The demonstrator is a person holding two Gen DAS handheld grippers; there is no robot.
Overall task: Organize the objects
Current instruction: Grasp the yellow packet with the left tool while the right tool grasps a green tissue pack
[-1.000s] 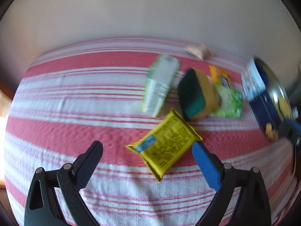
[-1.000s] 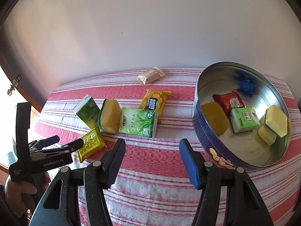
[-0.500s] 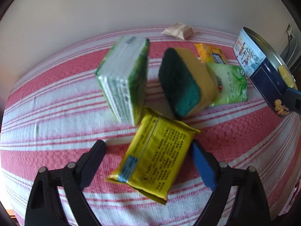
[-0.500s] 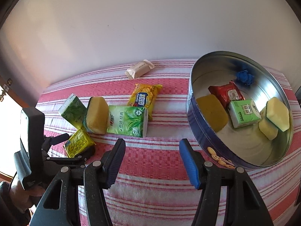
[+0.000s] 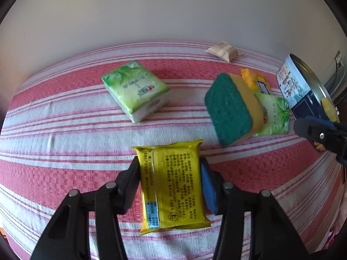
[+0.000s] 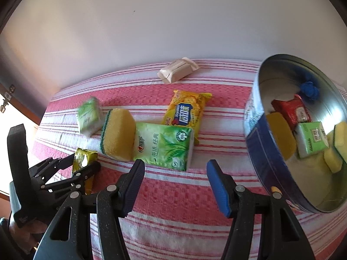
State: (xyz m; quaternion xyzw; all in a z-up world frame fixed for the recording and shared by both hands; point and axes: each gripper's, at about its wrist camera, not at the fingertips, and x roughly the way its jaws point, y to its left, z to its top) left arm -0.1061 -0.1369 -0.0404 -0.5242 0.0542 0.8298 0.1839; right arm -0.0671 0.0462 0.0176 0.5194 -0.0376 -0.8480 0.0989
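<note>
Tin [image 6: 271,162] sitting far right is awaiting items, right gripper [image 6: 175,173] is hovering wide and empty, and left gripper [image 5: 169,173] is clamping yellow packet [image 5: 171,184] near left, which is risking slipping through its slick wrapper.

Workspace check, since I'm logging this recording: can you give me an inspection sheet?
Surface: red and white striped cloth, flat.
Job's things: yellow packet clamped in left gripper; two green tissue packs, sponge and orange snack packet loose on cloth; round tin already holds a sponge, packets and a blue item.
Clutter: beige packet near the wall.
Grippers: left shut on yellow packet; right gripper open, holding nothing.
Cables: possibly one at the far right edge of the left view, unclear.
Surroundings: plain pale wall.
</note>
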